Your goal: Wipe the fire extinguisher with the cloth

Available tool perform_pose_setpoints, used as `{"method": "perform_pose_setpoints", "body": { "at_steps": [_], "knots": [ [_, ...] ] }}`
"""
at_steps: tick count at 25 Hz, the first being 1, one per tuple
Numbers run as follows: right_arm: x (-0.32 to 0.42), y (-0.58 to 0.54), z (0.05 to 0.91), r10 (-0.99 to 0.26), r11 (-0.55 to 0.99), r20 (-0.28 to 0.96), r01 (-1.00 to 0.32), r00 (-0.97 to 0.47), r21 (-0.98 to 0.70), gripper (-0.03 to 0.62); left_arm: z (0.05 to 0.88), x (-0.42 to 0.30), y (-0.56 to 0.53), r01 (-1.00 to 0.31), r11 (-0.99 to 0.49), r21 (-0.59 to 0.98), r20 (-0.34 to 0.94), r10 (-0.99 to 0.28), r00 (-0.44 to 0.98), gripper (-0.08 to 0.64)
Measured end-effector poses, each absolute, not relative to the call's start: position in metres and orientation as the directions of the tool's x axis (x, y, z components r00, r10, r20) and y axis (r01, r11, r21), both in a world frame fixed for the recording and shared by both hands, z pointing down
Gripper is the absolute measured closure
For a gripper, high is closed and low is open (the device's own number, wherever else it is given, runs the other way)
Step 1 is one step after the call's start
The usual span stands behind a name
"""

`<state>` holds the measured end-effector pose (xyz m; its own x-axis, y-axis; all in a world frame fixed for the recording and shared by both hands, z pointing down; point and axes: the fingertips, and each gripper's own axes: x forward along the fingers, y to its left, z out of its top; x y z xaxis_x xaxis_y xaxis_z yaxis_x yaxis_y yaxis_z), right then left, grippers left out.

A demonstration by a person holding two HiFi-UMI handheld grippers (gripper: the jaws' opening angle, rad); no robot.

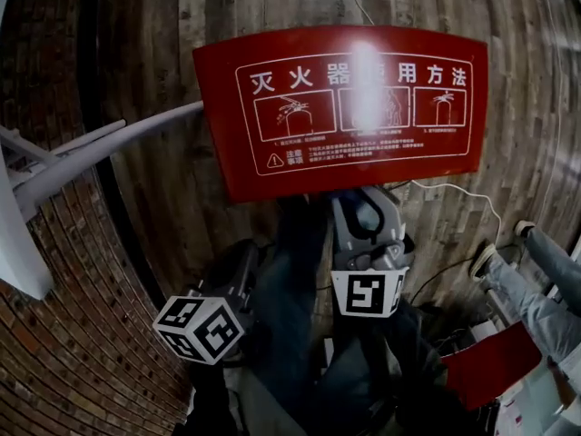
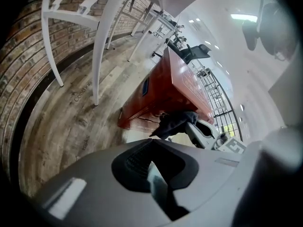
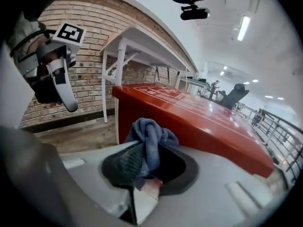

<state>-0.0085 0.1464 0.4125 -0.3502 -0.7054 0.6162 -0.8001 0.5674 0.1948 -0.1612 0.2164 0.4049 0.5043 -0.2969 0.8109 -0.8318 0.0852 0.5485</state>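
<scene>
A red fire extinguisher box [image 1: 354, 107] stands on the wooden floor, its sloped lid printed with white instructions. The extinguisher itself is hidden. My right gripper [image 1: 366, 212] hangs just in front of the box's near edge and is shut on a bunched blue cloth [image 3: 151, 138]. That cloth [image 2: 176, 123] shows dark against the box in the left gripper view. My left gripper [image 1: 247, 266] hovers lower left of the box, apart from it, with nothing seen between its jaws [image 2: 156, 169]. Whether those jaws are open or shut does not show.
A white metal table's legs [image 1: 82, 153] stand left of the box by a brick wall [image 1: 82, 343]. A white cable [image 1: 463, 193] trails on the floor to the right. A person's legs [image 1: 536, 289] and a red panel [image 1: 495, 361] are at the lower right.
</scene>
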Motion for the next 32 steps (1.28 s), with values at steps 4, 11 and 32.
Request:
{"method": "perform_pose_setpoints", "body": {
  "at_steps": [4,11,32],
  "knots": [
    [-0.069,0.144,0.435,-0.687,0.642,0.576,-0.741,-0.443,0.195,0.511,0.41,-0.177,0.219,-0.829,0.108,0.548,0.812,-0.304,0.497,0.552],
    [-0.134,0.143,0.477,-0.61,0.71,0.573,-0.699,-0.547,0.09,0.511,0.423,-0.21,0.225,-0.849,0.153,0.505,0.84,-0.314,0.443,0.552],
    [-0.095,0.137,0.515,-0.623,0.6,0.617,-0.8,-0.482,-0.019,0.511,0.432,-0.174,0.242,-0.84,0.101,0.533,0.825,-0.283,0.489,0.552]
  ]
}}
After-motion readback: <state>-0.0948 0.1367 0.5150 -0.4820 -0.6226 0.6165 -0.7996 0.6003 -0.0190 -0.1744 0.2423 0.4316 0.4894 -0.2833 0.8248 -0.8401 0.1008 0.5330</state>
